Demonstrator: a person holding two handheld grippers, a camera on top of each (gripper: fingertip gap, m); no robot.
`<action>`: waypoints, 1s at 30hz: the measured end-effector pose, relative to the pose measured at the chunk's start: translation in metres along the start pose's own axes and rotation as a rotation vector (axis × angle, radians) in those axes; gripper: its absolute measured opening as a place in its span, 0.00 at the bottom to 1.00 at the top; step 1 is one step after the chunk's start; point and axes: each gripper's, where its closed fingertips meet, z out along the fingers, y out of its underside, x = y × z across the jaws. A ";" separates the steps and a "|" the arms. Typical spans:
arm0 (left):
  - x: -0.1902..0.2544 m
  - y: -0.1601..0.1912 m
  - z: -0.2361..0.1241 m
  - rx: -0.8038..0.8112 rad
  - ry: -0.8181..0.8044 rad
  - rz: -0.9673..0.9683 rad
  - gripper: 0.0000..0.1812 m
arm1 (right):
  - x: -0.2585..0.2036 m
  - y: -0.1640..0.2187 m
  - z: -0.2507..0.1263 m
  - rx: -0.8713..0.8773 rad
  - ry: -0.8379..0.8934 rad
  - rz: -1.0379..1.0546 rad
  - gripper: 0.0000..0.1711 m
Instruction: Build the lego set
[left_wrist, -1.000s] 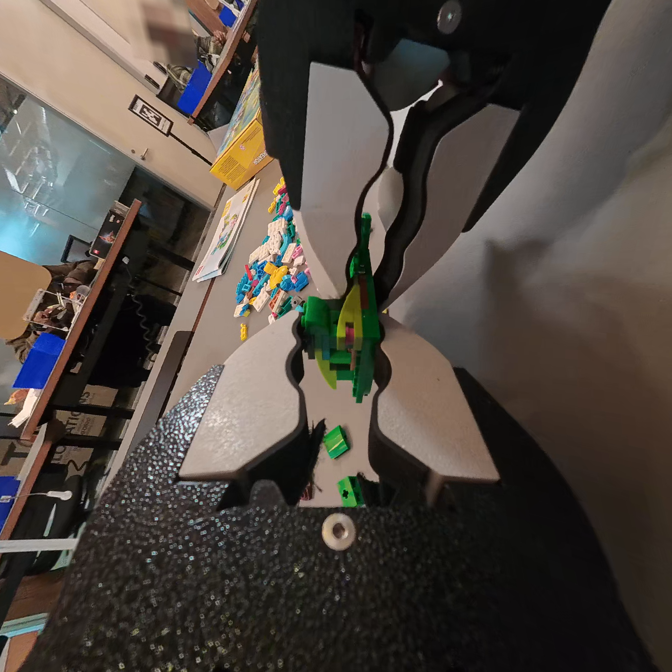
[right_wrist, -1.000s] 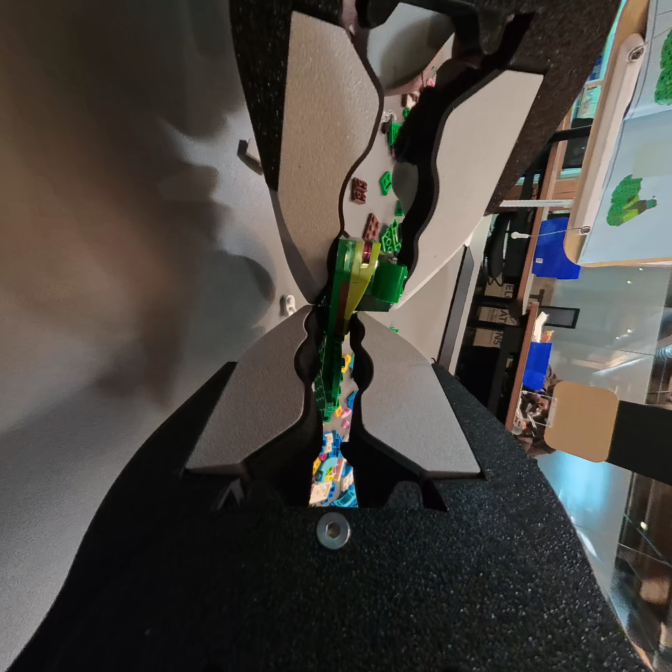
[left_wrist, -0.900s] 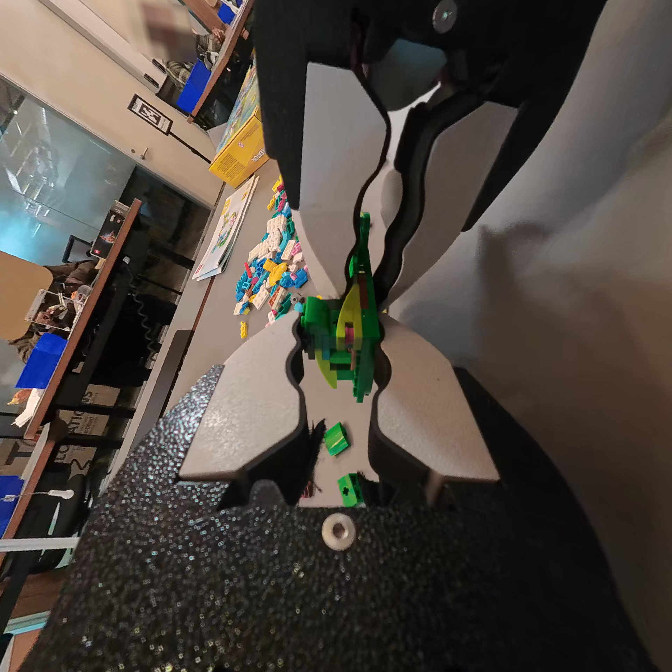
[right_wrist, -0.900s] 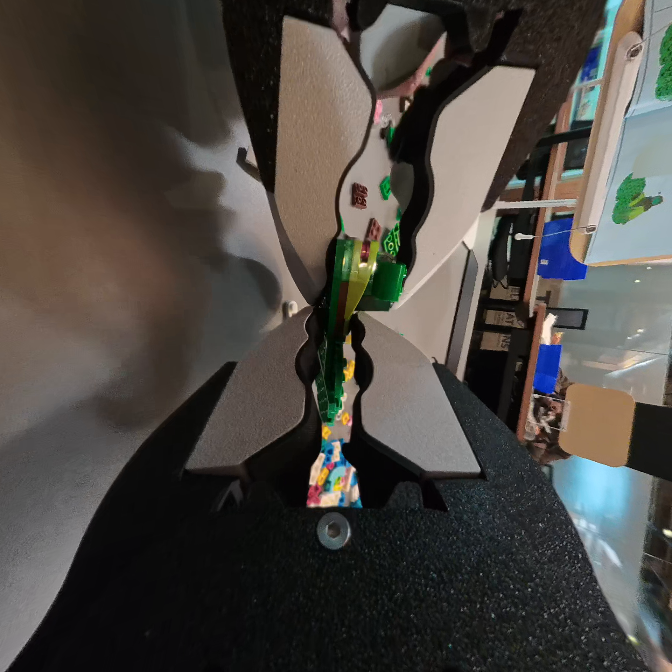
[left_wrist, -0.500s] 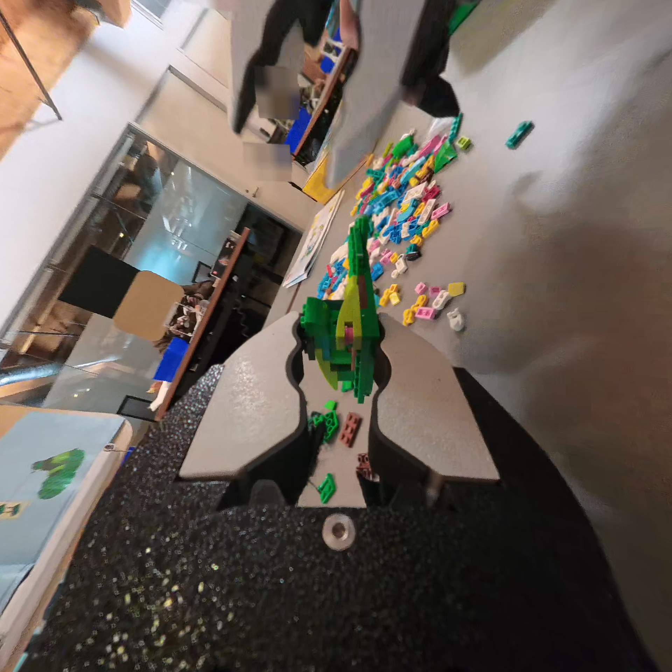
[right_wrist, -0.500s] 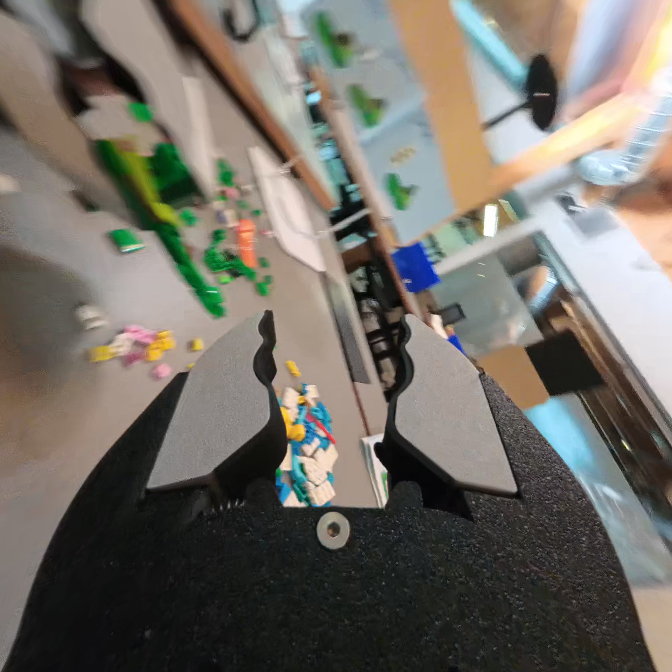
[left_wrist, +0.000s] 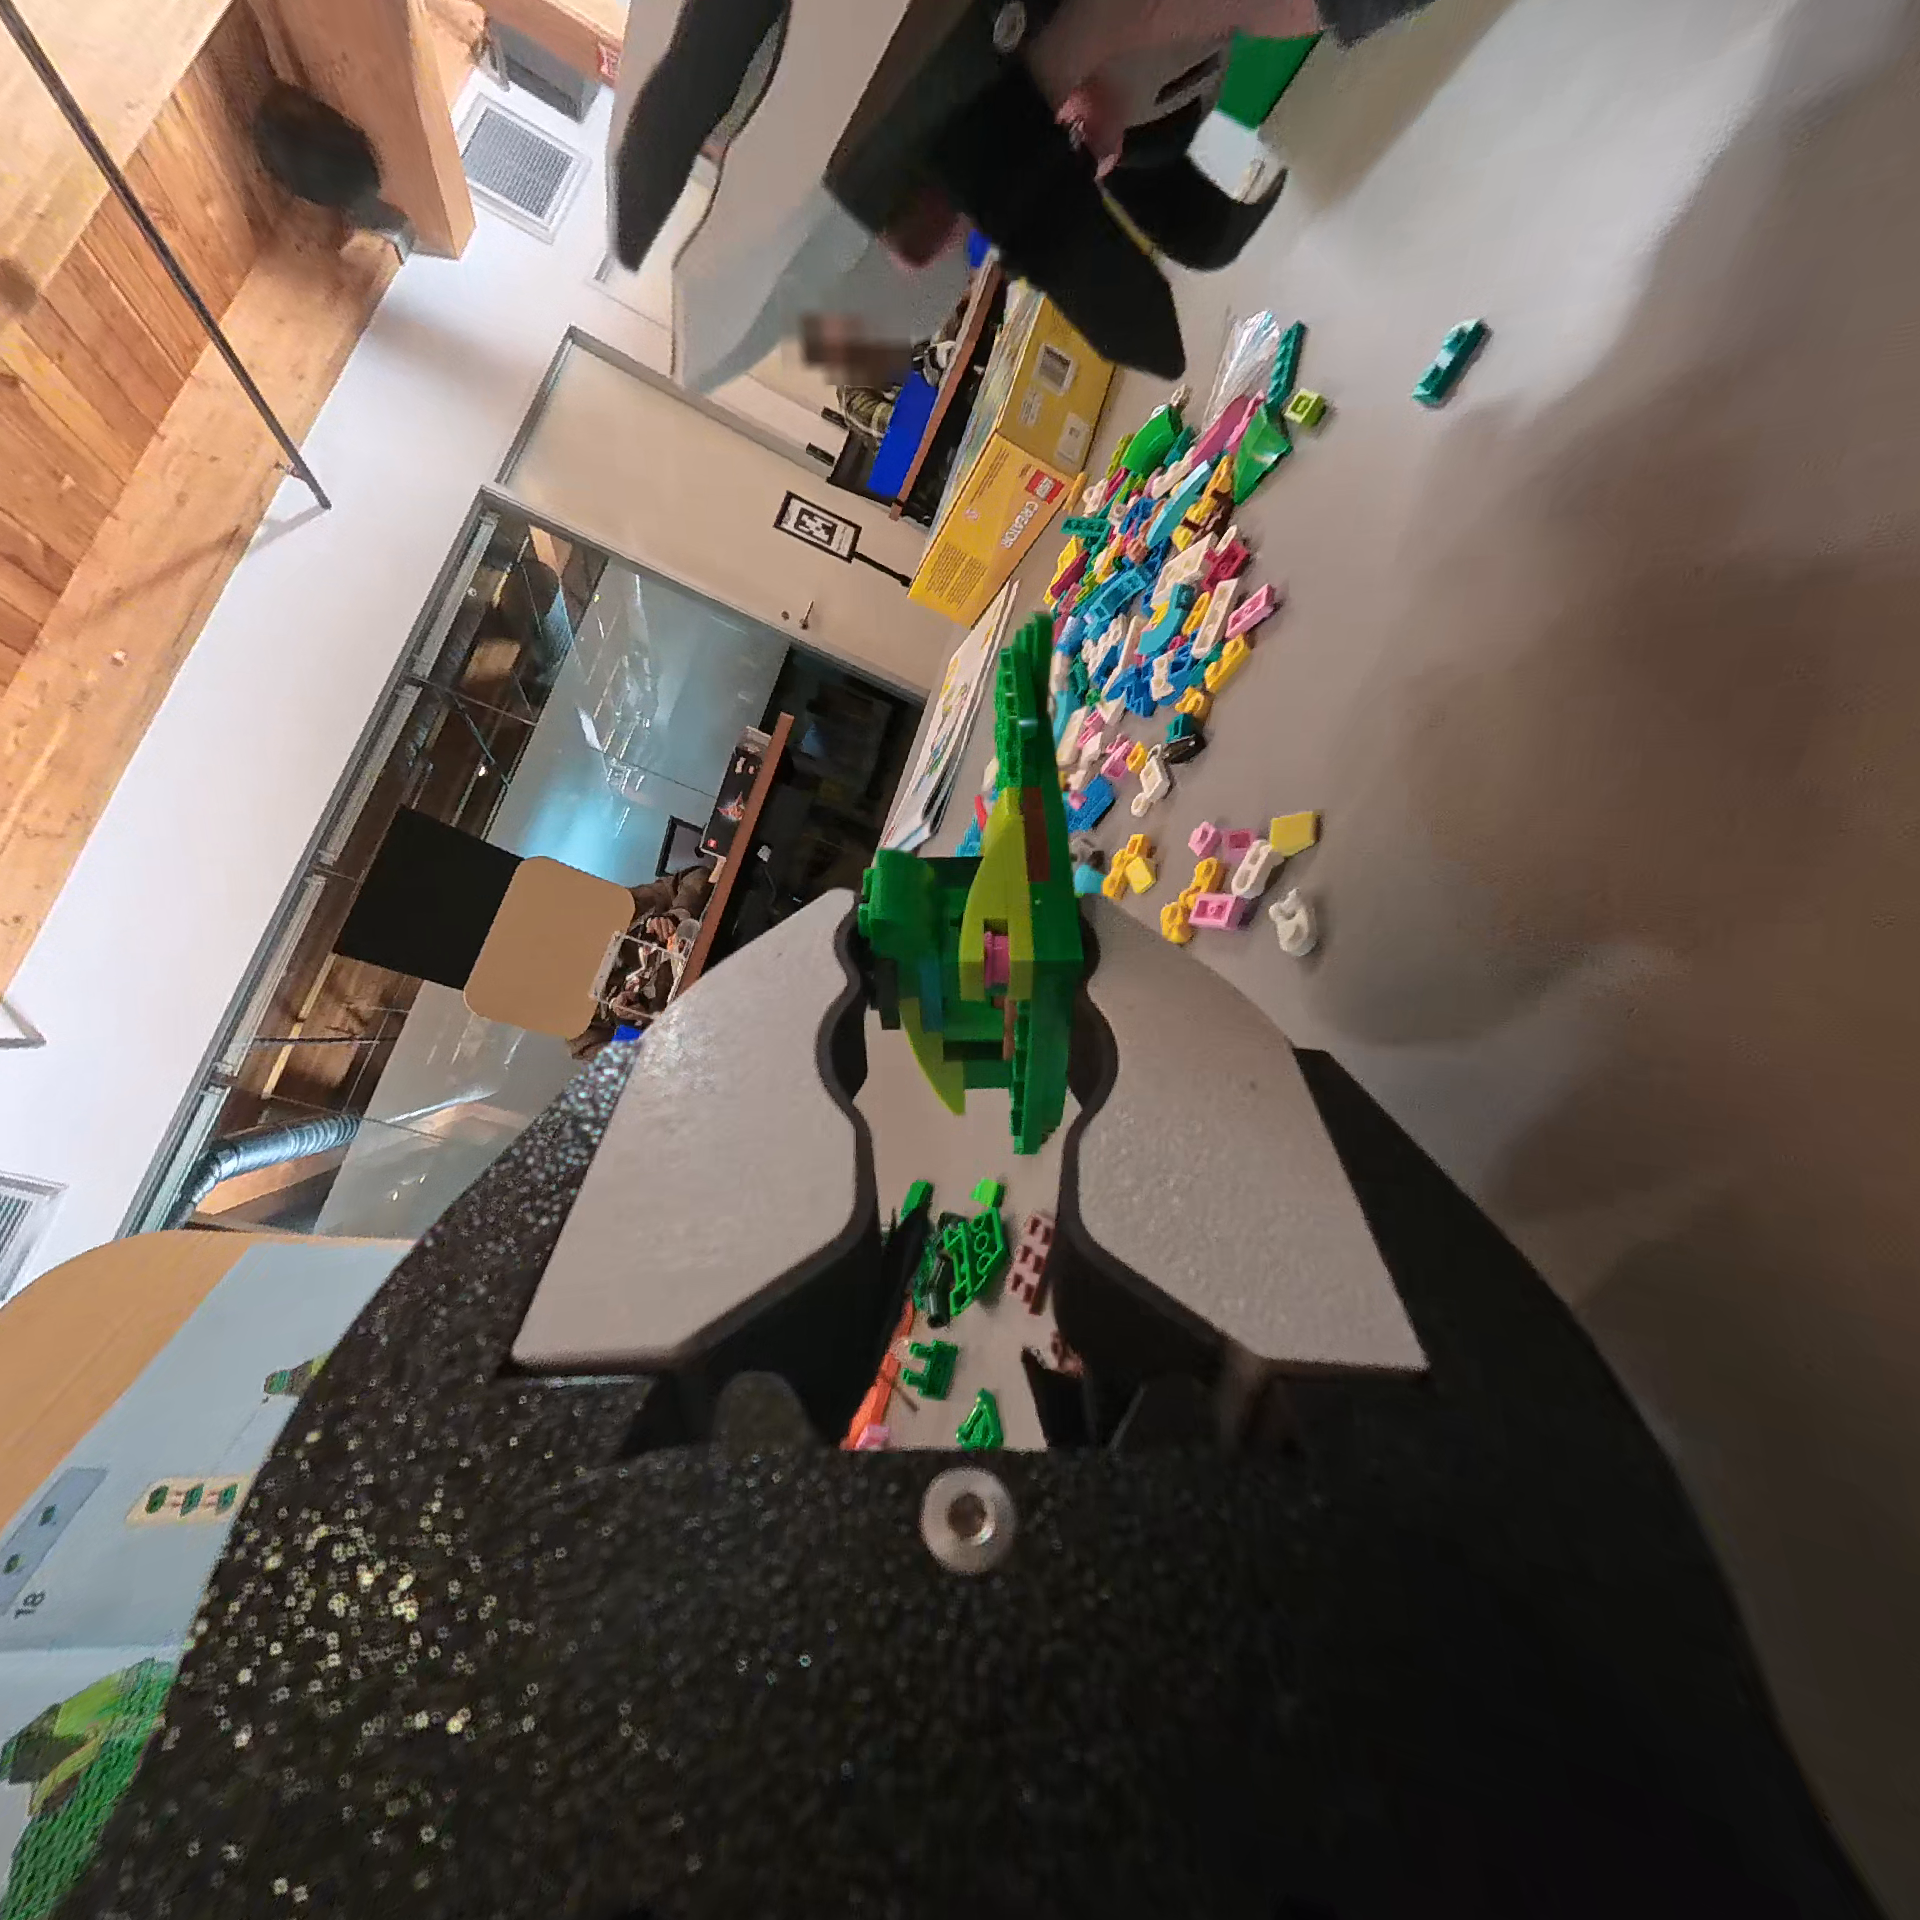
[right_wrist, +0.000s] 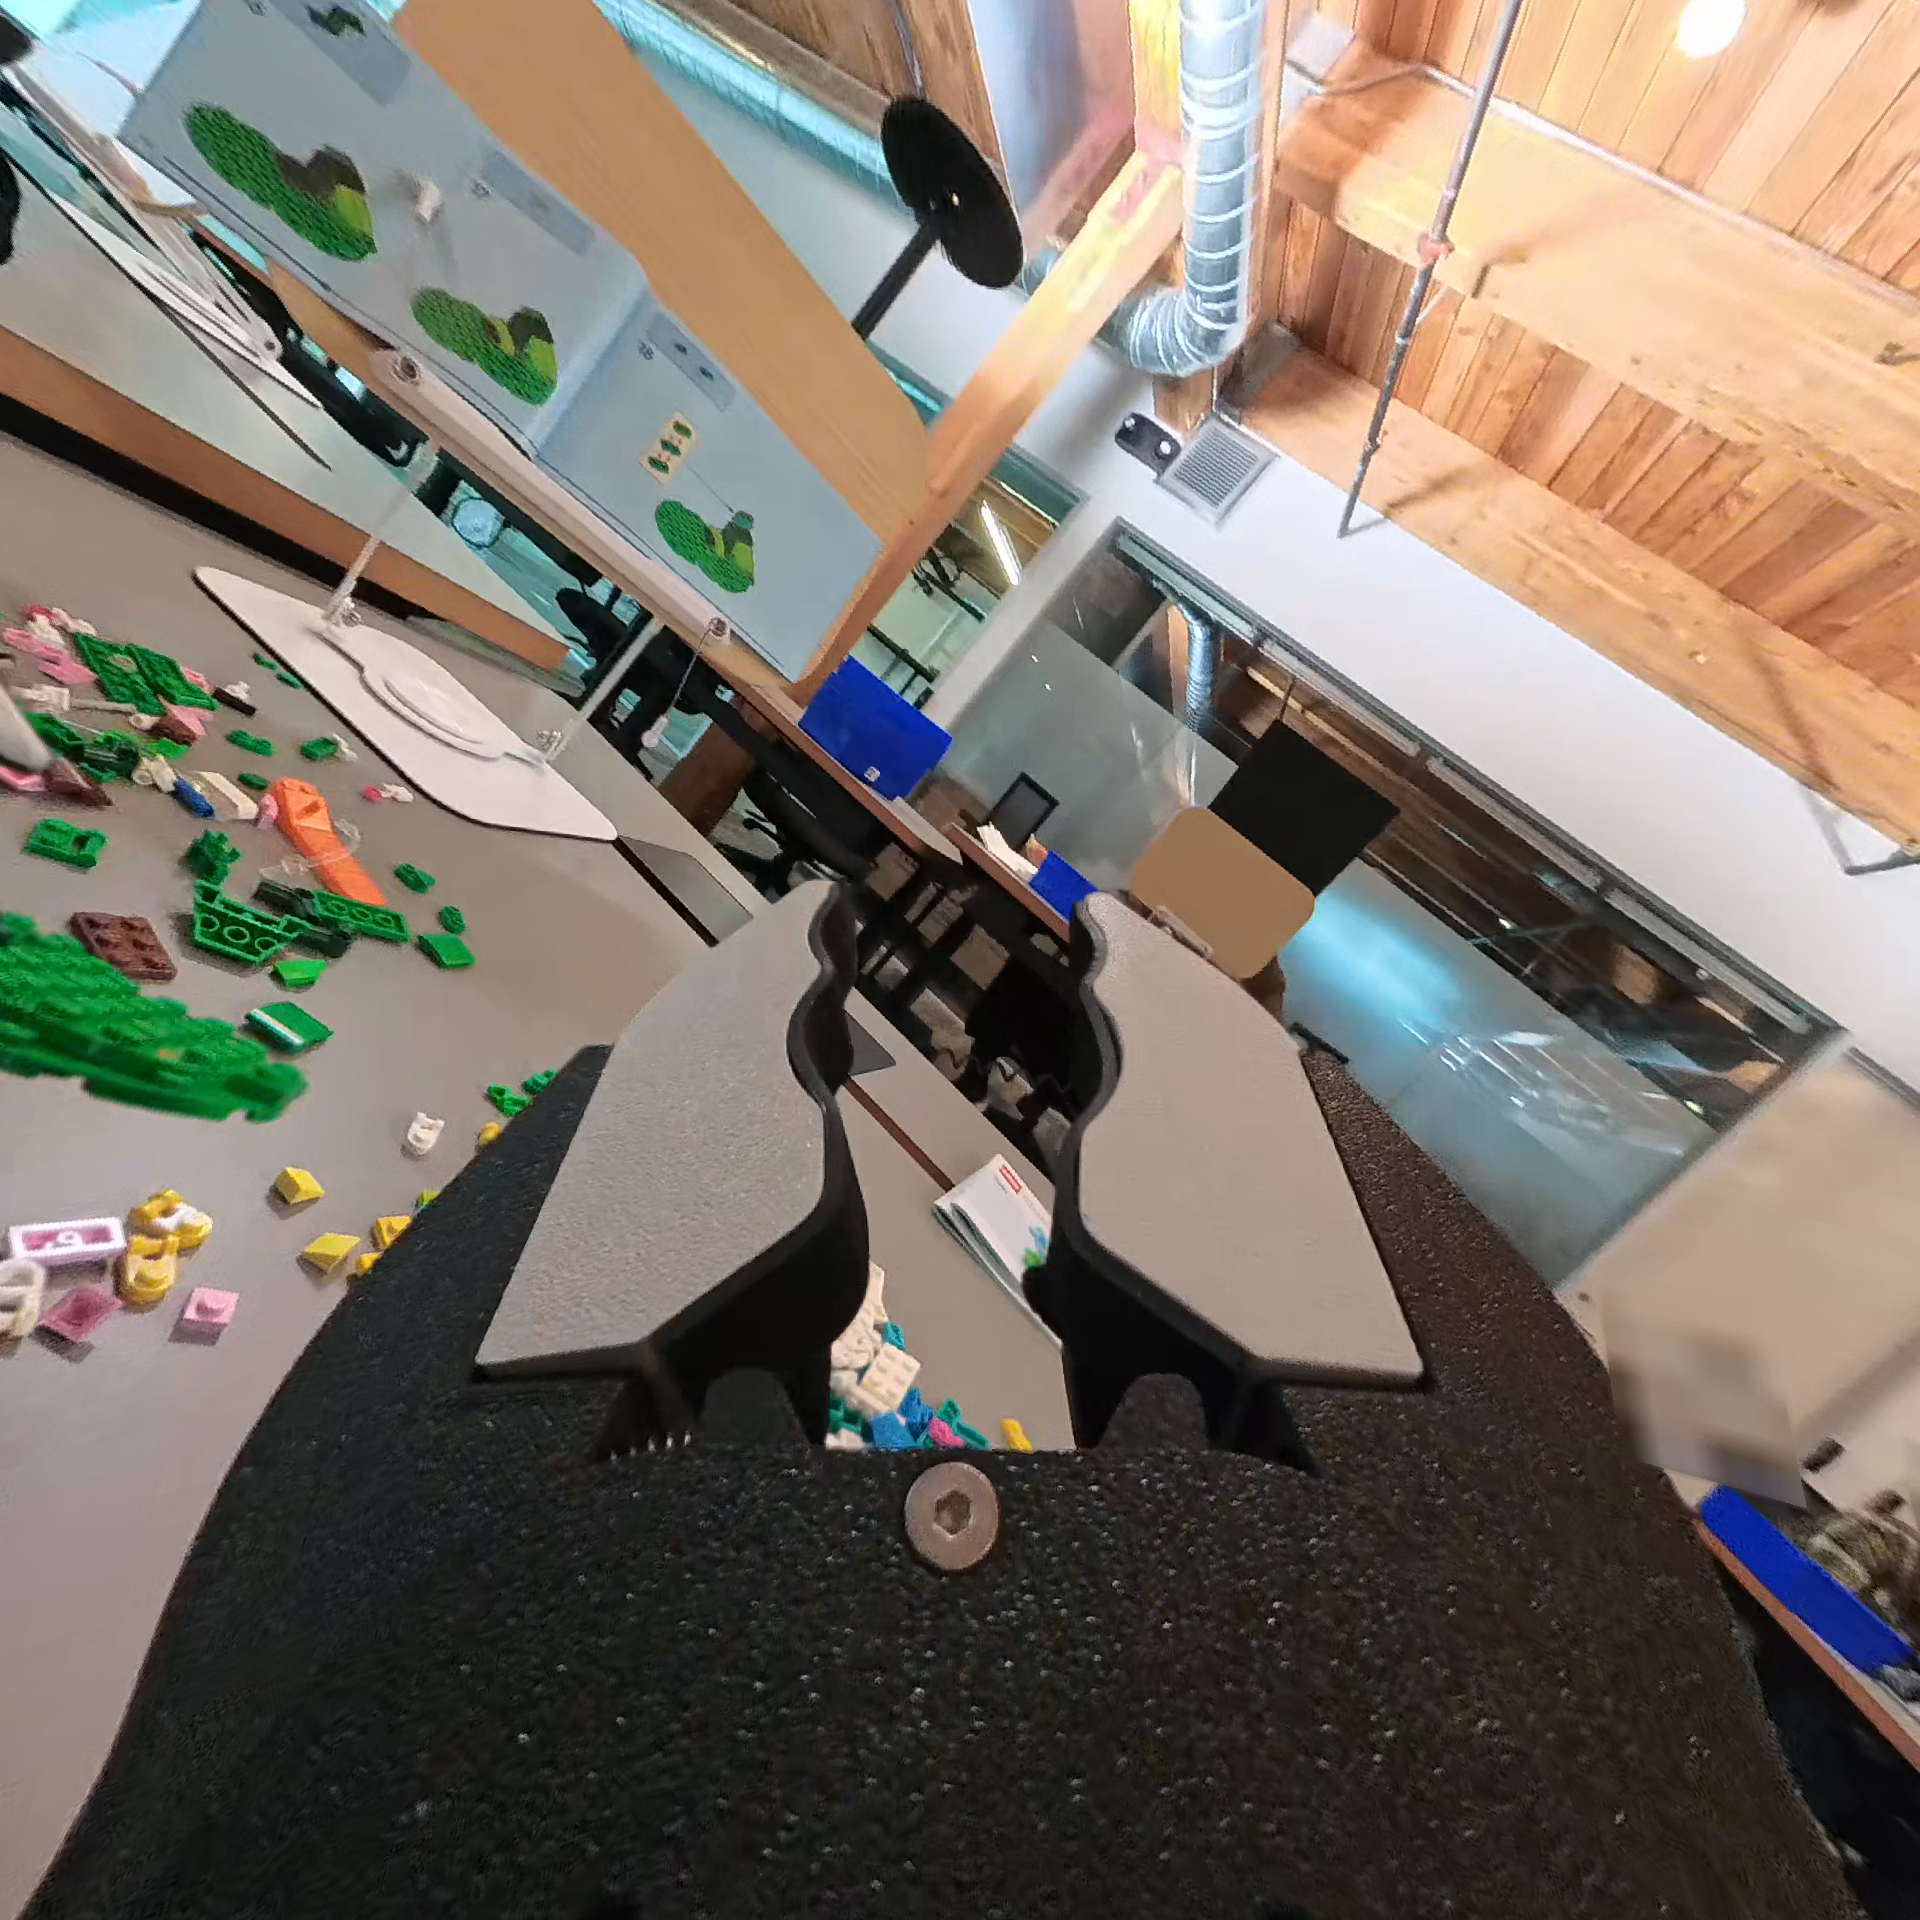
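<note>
Left wrist view: left gripper (left_wrist: 971, 997) clamped on the green lego build (left_wrist: 997, 966), a stack of green and lime plates with a bit of pink and brown, held edge-on between both fingers above the grey table (left_wrist: 1558, 727). Below the build, between the fingers, loose green pieces (left_wrist: 971, 1262) and a brown plate (left_wrist: 1032, 1257) lie on the table. Farther off, a pile of mixed pink, blue, yellow and white bricks (left_wrist: 1153, 613); yellow lego box (left_wrist: 1013, 488) and an instruction booklet (left_wrist: 961, 717) beyond it. Right gripper (left_wrist: 883, 187) shows at top, blurred, well apart from the build.

Right wrist view: right gripper (right_wrist: 956, 1029) spread apart, nothing between the fingers, tilted up toward the room. Green build (right_wrist: 114, 1029) visible at left edge, blurred. Orange brick separator (right_wrist: 317, 836) and scattered green pieces (right_wrist: 301, 920) on the table (right_wrist: 582, 1018); small yellow and pink pieces (right_wrist: 135, 1247) nearer. White stand base (right_wrist: 416, 707) carries a screen with build steps (right_wrist: 499, 291).
</note>
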 end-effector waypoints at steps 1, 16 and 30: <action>0.001 -0.001 0.000 0.004 0.004 0.004 0.19 | -0.002 0.000 0.001 -0.005 -0.001 0.009 0.22; 0.000 -0.017 -0.007 0.125 0.007 -0.038 0.19 | -0.043 0.017 0.000 0.041 -0.099 0.166 0.13; -0.003 -0.020 -0.008 0.144 -0.010 -0.052 0.19 | -0.037 0.034 0.001 -0.001 -0.096 0.295 0.11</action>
